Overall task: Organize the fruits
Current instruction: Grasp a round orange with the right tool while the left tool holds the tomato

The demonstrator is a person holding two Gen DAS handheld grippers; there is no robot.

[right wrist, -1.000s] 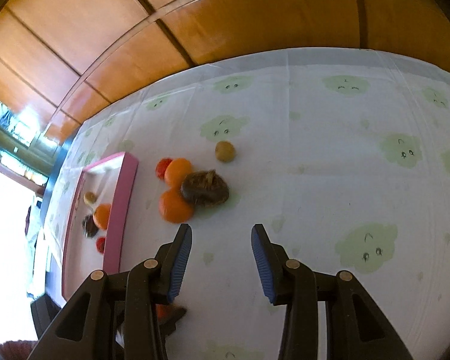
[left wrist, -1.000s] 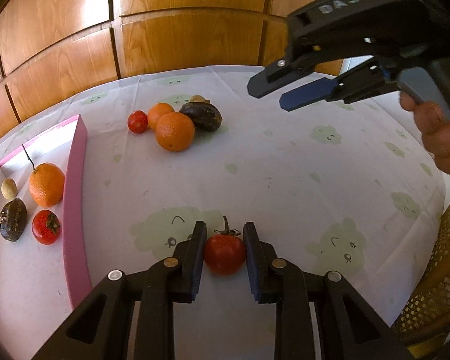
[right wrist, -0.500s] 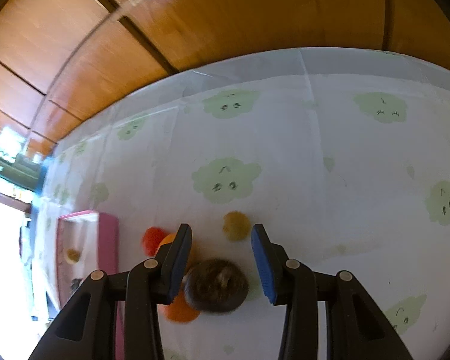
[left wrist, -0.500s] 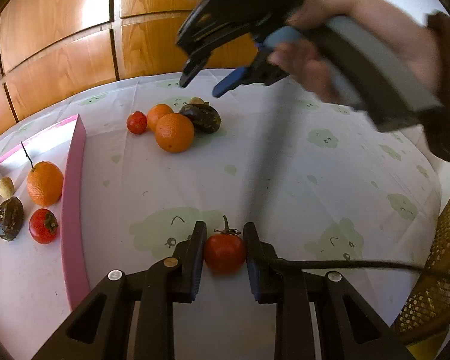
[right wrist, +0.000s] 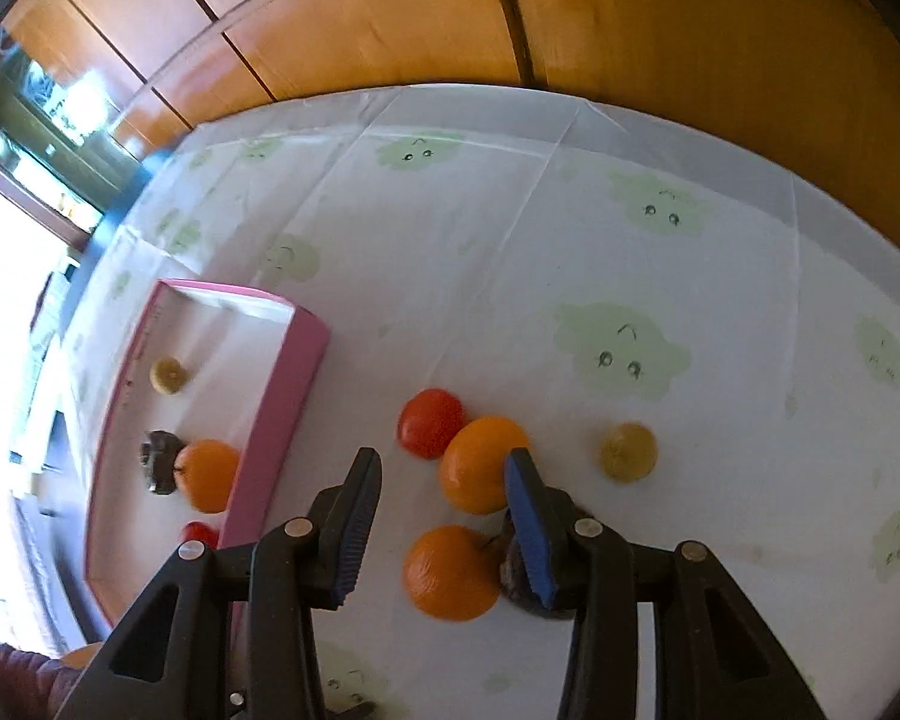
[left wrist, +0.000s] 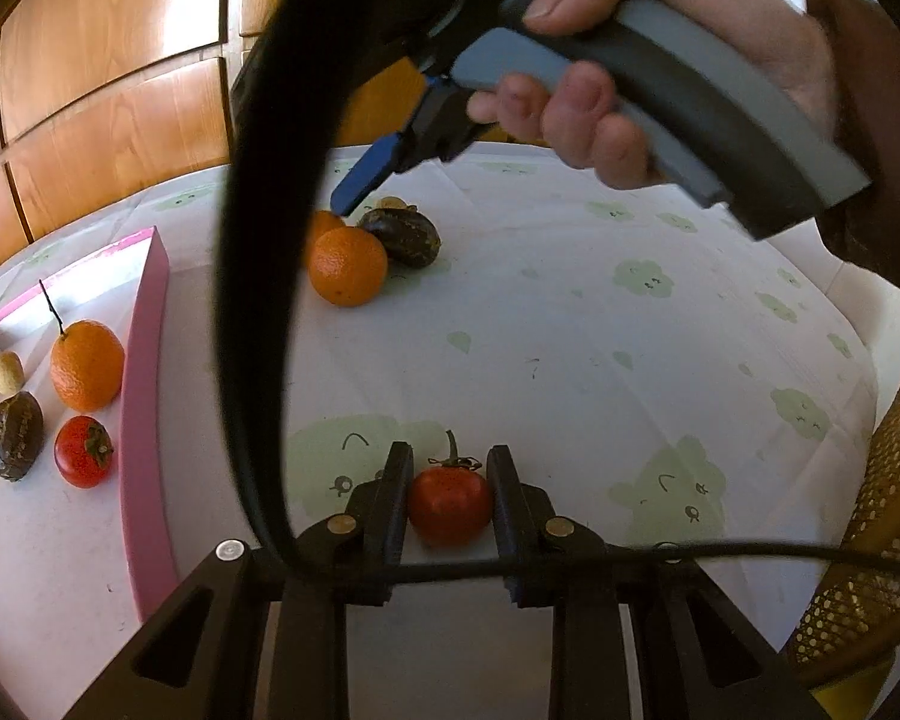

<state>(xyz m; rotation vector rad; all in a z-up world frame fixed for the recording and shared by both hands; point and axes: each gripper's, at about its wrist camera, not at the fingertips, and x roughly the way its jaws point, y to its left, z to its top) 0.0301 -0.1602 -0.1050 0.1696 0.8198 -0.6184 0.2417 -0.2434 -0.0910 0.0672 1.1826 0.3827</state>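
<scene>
My left gripper (left wrist: 447, 501) is shut on a red tomato (left wrist: 450, 507) with a green stem, just above the cloth. On the left stands a pink tray (left wrist: 144, 396) holding an orange (left wrist: 87, 363), a tomato (left wrist: 83, 450), a dark passion fruit (left wrist: 15, 444) and a small yellow fruit (left wrist: 7, 372). A hand holds my right gripper (right wrist: 444, 468) over the loose pile, jaws opening, nothing pressed between them. Below it lie two oranges (right wrist: 480, 462) (right wrist: 453, 573), a tomato (right wrist: 431, 423), a small yellow fruit (right wrist: 628, 451) and a dark fruit (right wrist: 510, 570), half hidden by one finger.
A thick black cable (left wrist: 252, 300) arcs across the left wrist view and hides part of the pile. Wooden wall panels (right wrist: 390, 30) close off the table's far side. A wicker chair (left wrist: 870, 570) stands at the right edge. The white cloth (right wrist: 690, 312) has green cloud prints.
The right gripper has swung left across the table to above the fruit pile, rolling as it went, and its jaws stand a little wider. The left gripper has stayed put with the tomato.
</scene>
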